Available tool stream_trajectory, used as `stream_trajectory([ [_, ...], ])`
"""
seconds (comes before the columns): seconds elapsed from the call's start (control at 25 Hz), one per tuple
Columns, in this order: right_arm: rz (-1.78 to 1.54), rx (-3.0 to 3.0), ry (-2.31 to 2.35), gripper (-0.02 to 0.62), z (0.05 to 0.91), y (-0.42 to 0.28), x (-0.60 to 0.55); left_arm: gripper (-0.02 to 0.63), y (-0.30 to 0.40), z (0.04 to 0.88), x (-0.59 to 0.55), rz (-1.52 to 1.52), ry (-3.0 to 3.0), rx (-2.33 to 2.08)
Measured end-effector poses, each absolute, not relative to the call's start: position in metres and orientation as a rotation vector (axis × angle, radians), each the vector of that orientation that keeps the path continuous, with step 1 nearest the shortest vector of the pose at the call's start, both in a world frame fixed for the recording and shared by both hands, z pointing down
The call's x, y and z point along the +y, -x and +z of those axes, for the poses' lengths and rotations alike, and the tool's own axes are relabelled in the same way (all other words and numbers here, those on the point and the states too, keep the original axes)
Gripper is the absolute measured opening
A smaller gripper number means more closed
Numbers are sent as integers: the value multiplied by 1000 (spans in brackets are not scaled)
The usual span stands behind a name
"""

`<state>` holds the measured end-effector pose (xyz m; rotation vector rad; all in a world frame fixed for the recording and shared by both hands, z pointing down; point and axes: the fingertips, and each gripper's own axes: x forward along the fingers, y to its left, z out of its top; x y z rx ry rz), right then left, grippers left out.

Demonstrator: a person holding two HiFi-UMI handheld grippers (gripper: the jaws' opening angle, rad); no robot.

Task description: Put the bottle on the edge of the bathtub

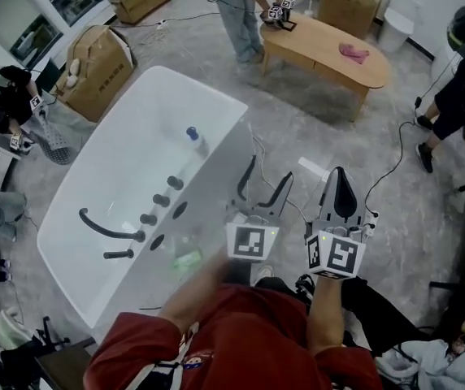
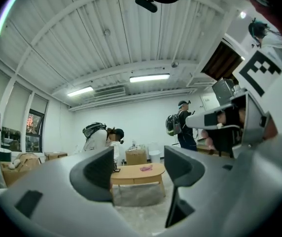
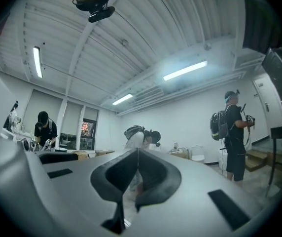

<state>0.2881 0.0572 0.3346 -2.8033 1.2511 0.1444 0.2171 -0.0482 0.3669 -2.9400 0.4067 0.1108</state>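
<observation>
A clear bottle with a blue cap [image 1: 193,139] stands at the far right part of the white bathtub [image 1: 82,177]; I cannot tell whether it is on the rim or just inside. My left gripper [image 1: 270,171] hovers over the floor just right of the tub's rim, nearer to me than the bottle, open and empty. In the left gripper view its jaws [image 2: 138,169] are spread and point across the room. My right gripper [image 1: 338,173] is held beside it, further right, shut on nothing. In the right gripper view its jaws [image 3: 136,174] meet.
Dark tap fittings [image 1: 158,201] and a spout [image 1: 106,227] sit on the tub's near rim, with a pale green object [image 1: 188,260] close by. A wooden table [image 1: 326,47], cardboard boxes [image 1: 102,67], floor cables and several people surround the tub.
</observation>
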Motion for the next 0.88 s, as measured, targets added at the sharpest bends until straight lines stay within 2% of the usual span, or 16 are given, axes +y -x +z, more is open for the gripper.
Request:
stream_trajectory([
  [0.36, 226, 1187, 2823, 12, 306, -284, 100, 317, -226, 324, -20, 166, 3048, 363],
  [0.52, 248, 1170, 2838, 12, 296, -257, 100, 301, -202, 302, -19, 182, 3068, 321],
  [0.88, 268, 1189, 2850, 12, 286, -246, 83, 249, -197, 287, -32, 213, 3054, 310],
])
